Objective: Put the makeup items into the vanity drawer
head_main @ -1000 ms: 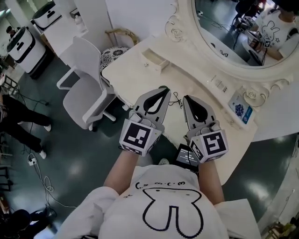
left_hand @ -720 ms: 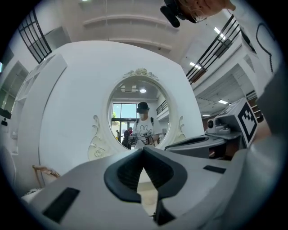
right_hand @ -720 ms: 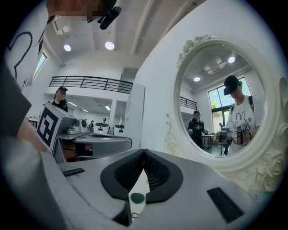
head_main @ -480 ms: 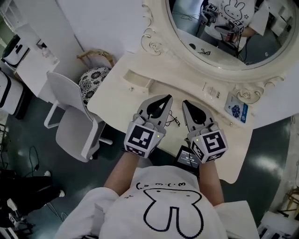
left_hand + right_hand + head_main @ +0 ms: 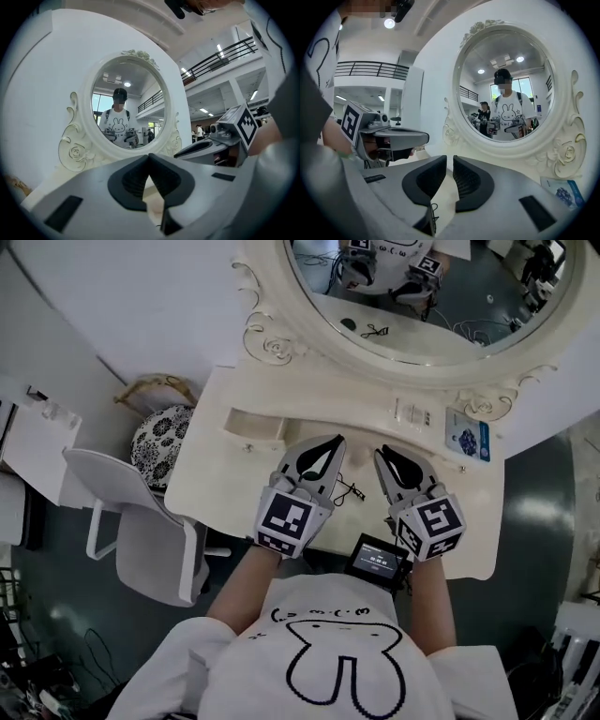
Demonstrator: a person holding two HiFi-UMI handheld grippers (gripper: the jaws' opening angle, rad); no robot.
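**Grippers over vanity (image 5: 220,474), no item held**

Left gripper (image 5: 149,157): jaws closed tip to tip, nothing between the pads. Right gripper (image 5: 450,161): jaws a narrow slit apart, just now opening, nothing between them. Both side by side over the front half of the tabletop, pointing toward the mirror (image 5: 422,296).

Black item (image 5: 352,489), small and wiry: flat on the tabletop in the gap between the two grippers, short of the fingertips and nearer the left gripper. In the right gripper view, low beneath the slit and clear of both pads.

Packet (image 5: 466,440), blue and white: at the right rear under the mirror frame, well apart from the right fingertips. White strip (image 5: 410,413): just left of the packet, ahead of the right gripper.

Drawer (image 5: 255,424): at the left rear of the tabletop, ahead and to the left of the left gripper, apart from it.

Stool (image 5: 159,442) with patterned cushion and chair (image 5: 141,521): on the floor left of the vanity.
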